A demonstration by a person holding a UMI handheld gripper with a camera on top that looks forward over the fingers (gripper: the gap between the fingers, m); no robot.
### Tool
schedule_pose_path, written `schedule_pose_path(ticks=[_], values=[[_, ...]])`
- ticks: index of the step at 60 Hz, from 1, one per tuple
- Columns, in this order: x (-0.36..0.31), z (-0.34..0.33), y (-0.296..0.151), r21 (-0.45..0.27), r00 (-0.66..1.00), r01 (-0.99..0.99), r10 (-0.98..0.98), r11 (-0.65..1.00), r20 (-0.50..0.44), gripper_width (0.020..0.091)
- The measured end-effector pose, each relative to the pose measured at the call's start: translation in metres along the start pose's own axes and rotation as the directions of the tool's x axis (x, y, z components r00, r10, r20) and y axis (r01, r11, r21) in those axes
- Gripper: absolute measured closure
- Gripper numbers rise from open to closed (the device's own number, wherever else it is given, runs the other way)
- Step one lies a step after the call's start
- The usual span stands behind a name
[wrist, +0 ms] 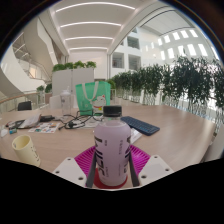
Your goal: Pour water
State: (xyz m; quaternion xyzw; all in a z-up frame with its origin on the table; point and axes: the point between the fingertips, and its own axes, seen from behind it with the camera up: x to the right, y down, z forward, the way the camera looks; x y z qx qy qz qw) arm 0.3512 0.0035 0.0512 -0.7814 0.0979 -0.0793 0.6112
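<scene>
The tongs (112,170) were closed on a white bottle (112,148), upright between the pink pads (140,160); a paper cup (26,149) stood off to their left.

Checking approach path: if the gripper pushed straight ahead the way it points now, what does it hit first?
The bottle: it already stands between the fingers of the gripper, so there is no free travel. Whether the pads press on it is unclear. Beyond it, a dark flat object lies on the table.
</scene>
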Motion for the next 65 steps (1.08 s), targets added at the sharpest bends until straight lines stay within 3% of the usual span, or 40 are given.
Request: schedule_pose_path(ticks=[12,17,20,23,24,33,38,55,65], values=[[-0.002,-0.004,-0.005,0.013,1.000,-0.016,0.016,1.000,0.002,0.0559],[-0.005,-0.005,0.004,-0.028,1.000,-0.014,0.014,1.000,0.002,0.0524],[-0.007,-0.010,0.020,-0.104,1.000,-0.022,0.022,0.994,-0.003,0.0424],[-0.006,-0.019,0.025,-0.138,0.999,-0.034,0.036,0.990,0.009,0.0269],[-0.007,-0.022,0.025,-0.143,0.999,-0.040,0.042,0.989,0.010,0.0249],[-0.022,-0.055,0.026,-0.215,0.996,-0.088,0.089,0.973,-0.008,0.0269],[-0.015,-0.112,0.015,-0.236,0.994,-0.110,0.107,0.965,-0.028,0.0269],[-0.080,-0.246,-0.040,-0.230,0.994,-0.094,0.076,0.969,-0.084,0.0269],[-0.116,-0.325,-0.080,-0.189,0.988,-0.098,0.072,0.977,-0.139,0.0269]])
